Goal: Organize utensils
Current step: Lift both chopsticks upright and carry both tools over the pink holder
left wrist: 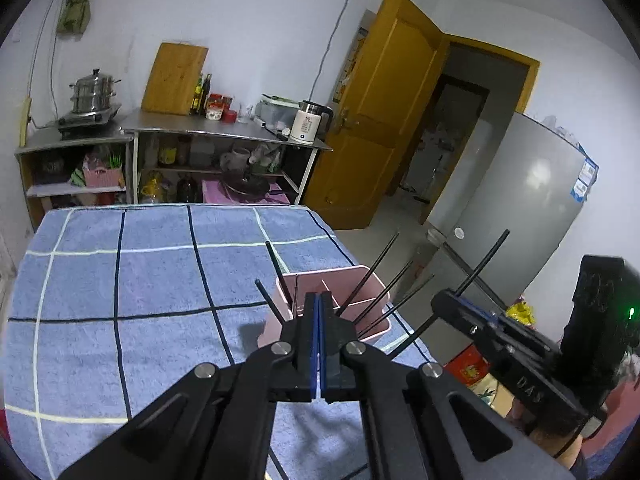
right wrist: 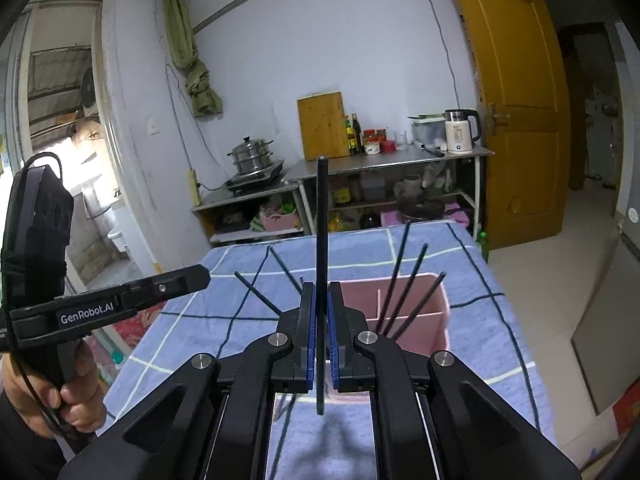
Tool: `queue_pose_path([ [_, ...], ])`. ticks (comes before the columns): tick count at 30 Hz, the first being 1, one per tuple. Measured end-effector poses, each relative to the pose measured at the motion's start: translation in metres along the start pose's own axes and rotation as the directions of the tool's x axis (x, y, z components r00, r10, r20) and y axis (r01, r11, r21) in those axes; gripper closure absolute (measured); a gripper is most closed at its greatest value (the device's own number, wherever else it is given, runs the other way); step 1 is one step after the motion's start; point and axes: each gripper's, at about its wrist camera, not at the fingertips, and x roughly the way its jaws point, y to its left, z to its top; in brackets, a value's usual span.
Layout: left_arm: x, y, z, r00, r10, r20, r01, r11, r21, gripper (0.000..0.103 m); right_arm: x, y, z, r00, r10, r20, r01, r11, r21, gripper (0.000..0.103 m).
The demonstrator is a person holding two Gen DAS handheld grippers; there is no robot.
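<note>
A pink divided holder [left wrist: 362,271] [right wrist: 438,322] stands on the blue checked towel [left wrist: 120,280] [right wrist: 224,320], just beyond both grippers. Several black chopsticks [left wrist: 378,268] [right wrist: 412,276] lean out of it, some to the right and two to the left. My left gripper [left wrist: 319,298] [right wrist: 206,274] is shut, its blue pads pressed together with nothing visible between them. My right gripper [right wrist: 320,286] [left wrist: 442,298] is shut on a single black chopstick [right wrist: 321,220] [left wrist: 484,262], which stands upright between the pads in the right wrist view and sticks out at both ends.
A hand [right wrist: 76,400] grips the left gripper's handle. Behind the table stands a metal counter [left wrist: 224,130] with a kettle [right wrist: 460,130], bottles and a cutting board [right wrist: 322,126]; a steamer pot [left wrist: 94,90] sits left of it. An open yellow door [left wrist: 384,112] and a fridge [left wrist: 520,200] are to the right.
</note>
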Motion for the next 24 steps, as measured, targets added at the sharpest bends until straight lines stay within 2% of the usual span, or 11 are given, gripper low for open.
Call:
queue_pose_path([
  [3, 0.003, 0.000, -0.011, 1.000, 0.021, 0.004, -0.021, 1.000, 0.023, 0.103, 0.002, -0.004, -0.003, 1.000, 0.002, -0.005, -0.002, 1.000, 0.007, 0.098],
  [4, 0.004, 0.002, -0.015, 1.000, 0.006, 0.002, -0.006, 1.000, 0.024, 0.103, 0.003, -0.006, -0.005, 1.000, 0.004, -0.007, -0.004, 1.000, 0.009, 0.098],
  [8, 0.022, 0.003, -0.030, 0.998, 0.036, -0.048, -0.033, 0.998, 0.062, 0.100, 0.008, -0.012, -0.009, 1.000, 0.011, -0.019, -0.010, 1.000, 0.023, 0.098],
  [9, 0.028, 0.003, -0.034, 0.997, 0.052, -0.062, -0.047, 0.996, 0.076, 0.094, 0.008, -0.012, -0.012, 1.000, 0.011, -0.020, -0.011, 1.000, 0.024, 0.098],
  [10, 0.033, 0.002, -0.036, 0.996, 0.053, -0.073, -0.047, 0.995, 0.088, 0.082, 0.008, -0.013, -0.013, 1.000, 0.011, -0.022, -0.010, 1.000, 0.027, 0.098],
  [12, 0.045, 0.004, -0.042, 0.993, 0.046, -0.110, -0.036, 0.995, 0.090, 0.069, 0.010, -0.017, -0.013, 1.000, 0.011, -0.024, -0.010, 0.999, 0.033, 0.098],
  [13, 0.051, 0.004, -0.045, 0.991, 0.050, -0.123, -0.038, 0.995, 0.096, 0.067, 0.010, -0.018, -0.014, 1.000, 0.011, -0.025, -0.010, 0.999, 0.036, 0.098],
  [20, 0.093, 0.006, -0.062, 0.970, 0.090, -0.226, -0.058, 0.988, 0.143, 0.066, 0.015, -0.024, -0.016, 0.999, 0.012, -0.037, -0.010, 0.999, 0.044, 0.098],
  [24, 0.109, 0.005, -0.068, 0.961, 0.105, -0.254, -0.066, 0.985, 0.157, 0.067, 0.019, -0.027, -0.016, 0.999, 0.016, -0.042, -0.014, 0.999, 0.047, 0.098],
])
